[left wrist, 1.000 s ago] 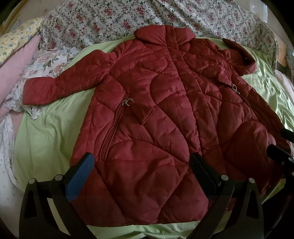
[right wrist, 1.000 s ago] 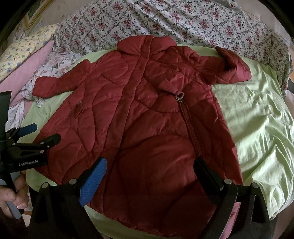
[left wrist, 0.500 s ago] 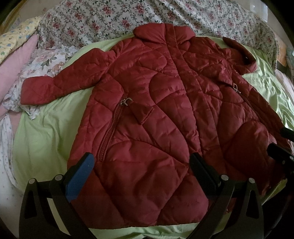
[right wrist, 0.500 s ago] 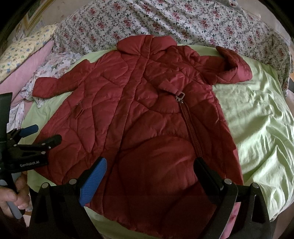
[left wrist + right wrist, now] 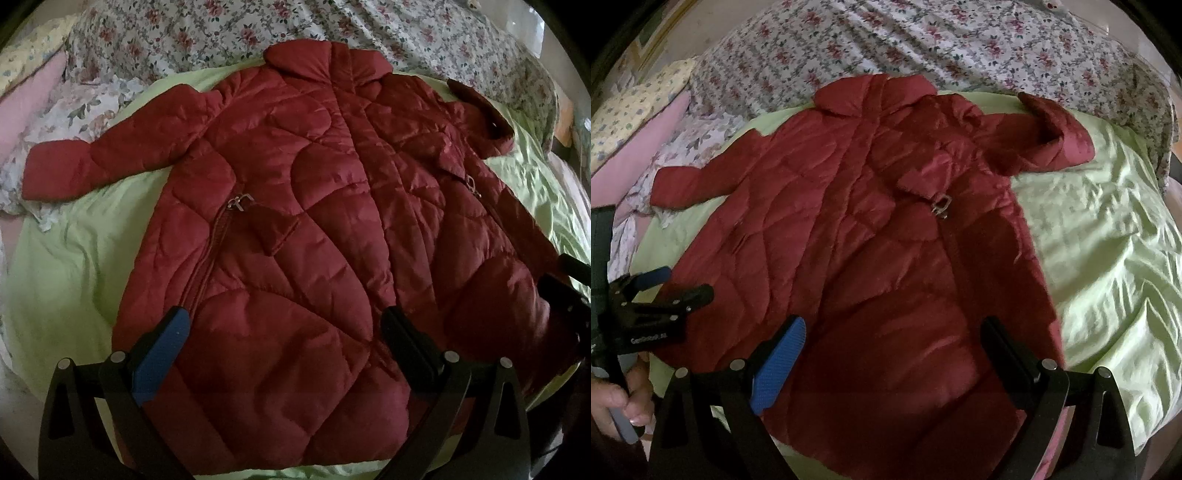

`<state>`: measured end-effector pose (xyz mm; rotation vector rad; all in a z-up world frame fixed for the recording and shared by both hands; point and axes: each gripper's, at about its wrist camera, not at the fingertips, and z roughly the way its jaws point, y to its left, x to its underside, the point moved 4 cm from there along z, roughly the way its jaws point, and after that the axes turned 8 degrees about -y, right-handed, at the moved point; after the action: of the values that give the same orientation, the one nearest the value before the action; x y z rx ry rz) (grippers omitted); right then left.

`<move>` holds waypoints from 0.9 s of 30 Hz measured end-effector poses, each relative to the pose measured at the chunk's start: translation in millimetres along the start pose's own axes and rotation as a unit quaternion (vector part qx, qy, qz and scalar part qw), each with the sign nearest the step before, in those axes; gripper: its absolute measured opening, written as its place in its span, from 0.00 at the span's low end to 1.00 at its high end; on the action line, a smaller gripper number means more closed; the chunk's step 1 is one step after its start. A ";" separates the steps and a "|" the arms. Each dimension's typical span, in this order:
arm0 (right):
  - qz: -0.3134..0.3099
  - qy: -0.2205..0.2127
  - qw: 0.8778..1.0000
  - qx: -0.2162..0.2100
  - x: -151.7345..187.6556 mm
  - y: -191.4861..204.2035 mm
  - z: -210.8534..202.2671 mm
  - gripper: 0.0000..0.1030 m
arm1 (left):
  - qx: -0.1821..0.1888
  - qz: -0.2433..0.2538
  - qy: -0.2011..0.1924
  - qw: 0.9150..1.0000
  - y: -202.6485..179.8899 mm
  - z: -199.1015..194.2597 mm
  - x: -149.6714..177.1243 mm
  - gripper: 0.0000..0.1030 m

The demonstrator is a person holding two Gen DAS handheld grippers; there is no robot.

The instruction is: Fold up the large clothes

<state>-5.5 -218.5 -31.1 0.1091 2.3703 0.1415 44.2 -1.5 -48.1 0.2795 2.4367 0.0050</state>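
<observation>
A large dark red quilted coat (image 5: 314, 229) lies flat on a light green sheet (image 5: 70, 254), collar far, hem near; it also shows in the right wrist view (image 5: 871, 258). Its left sleeve (image 5: 107, 158) stretches out to the left; its right sleeve (image 5: 1049, 136) is bent near the collar. My left gripper (image 5: 284, 328) is open and empty, hovering above the lower hem. My right gripper (image 5: 892, 339) is open and empty above the lower right part. The left gripper also shows in the right wrist view (image 5: 661, 284), held in a hand at the coat's left edge.
A floral quilt (image 5: 923, 48) lies bunched behind the collar. Pink and floral pillows (image 5: 33, 96) sit at the far left. The green sheet (image 5: 1108, 240) is wrinkled to the right of the coat. The right gripper's tips (image 5: 565, 284) show at the right edge of the left wrist view.
Both views have shifted slightly; the coat sits a little lower-left in the left wrist view. Both grippers stay open and the coat has not moved.
</observation>
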 end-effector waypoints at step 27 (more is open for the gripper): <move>0.074 -0.052 0.994 0.066 -129.6 -142.5 58.8 0.93 | 0.027 -0.063 -0.015 0.998 34.1 34.1 -55.0 1.00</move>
<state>123.1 -371.0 -3.4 0.3493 2.2648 0.0480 113.7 18.4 -37.2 0.1487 2.4222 -0.1190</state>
